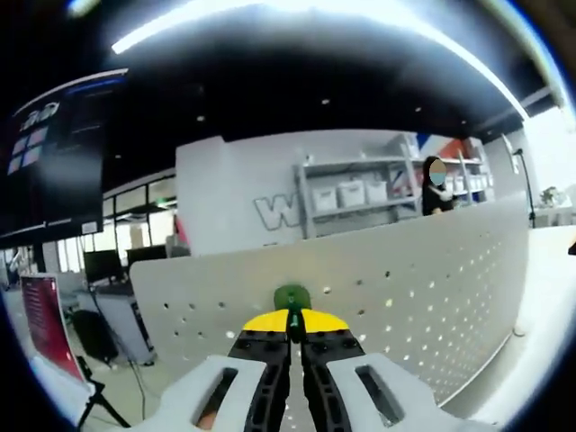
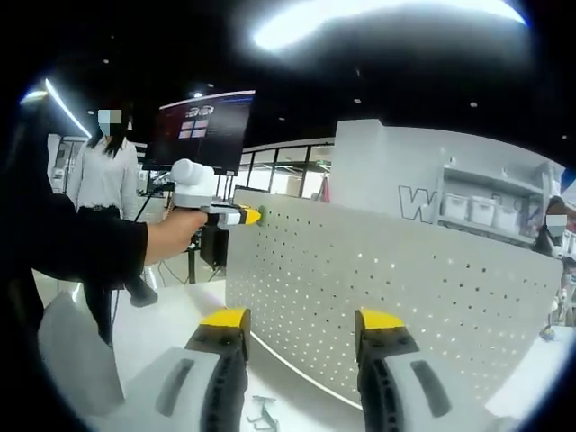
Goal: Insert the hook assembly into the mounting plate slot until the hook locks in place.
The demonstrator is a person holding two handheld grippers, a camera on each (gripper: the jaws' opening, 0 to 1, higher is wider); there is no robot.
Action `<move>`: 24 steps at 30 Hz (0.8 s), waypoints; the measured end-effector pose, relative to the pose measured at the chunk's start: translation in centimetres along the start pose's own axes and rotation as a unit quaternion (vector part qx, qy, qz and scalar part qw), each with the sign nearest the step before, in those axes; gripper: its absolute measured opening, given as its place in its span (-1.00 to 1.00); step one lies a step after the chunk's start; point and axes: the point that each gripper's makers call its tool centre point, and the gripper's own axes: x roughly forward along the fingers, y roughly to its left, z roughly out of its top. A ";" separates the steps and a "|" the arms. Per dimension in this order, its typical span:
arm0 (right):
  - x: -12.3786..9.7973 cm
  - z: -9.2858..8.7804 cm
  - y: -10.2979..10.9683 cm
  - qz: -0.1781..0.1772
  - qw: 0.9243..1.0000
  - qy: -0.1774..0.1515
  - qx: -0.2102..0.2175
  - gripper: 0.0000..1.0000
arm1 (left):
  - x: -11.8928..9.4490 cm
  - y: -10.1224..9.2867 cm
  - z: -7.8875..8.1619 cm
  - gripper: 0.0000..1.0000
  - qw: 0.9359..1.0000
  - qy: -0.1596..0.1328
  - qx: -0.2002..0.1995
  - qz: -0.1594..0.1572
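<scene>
A white perforated mounting plate (image 1: 432, 279) stands upright on the table. My left gripper (image 1: 290, 335) is shut on a small green hook piece (image 1: 292, 298), which it holds against the plate's face near the upper left corner. In the right gripper view a hand holds that left gripper (image 2: 252, 216) at the plate (image 2: 387, 279), with the green piece (image 2: 262, 214) at its yellow tips. I cannot tell whether the piece sits in a hole. My right gripper (image 2: 303, 322) is open and holds nothing, a short way in front of the plate. A small metal hook (image 2: 261, 414) lies on the table below it.
A person (image 2: 103, 175) stands at the left near a dark screen (image 2: 202, 126) on a stand. Behind the plate are shelves with white bins (image 1: 351, 193) and another person (image 1: 438, 184). The white table (image 2: 171, 328) runs along the plate's foot.
</scene>
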 end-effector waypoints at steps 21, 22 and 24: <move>0.1 0.1 0.4 -0.003 1.000 0.006 -0.004 -0.11 | 0.3 -0.1 -0.2 -0.95 0.999 -0.025 0.042 0.003; 0.1 0.1 0.4 -0.003 1.000 0.006 -0.004 -0.11 | 0.3 -0.1 -0.2 -0.95 0.999 -0.027 0.044 0.004; 0.1 0.1 0.3 -0.003 1.000 0.006 -0.004 -0.11 | 0.3 -0.2 -0.3 -0.95 0.998 -0.033 0.049 0.004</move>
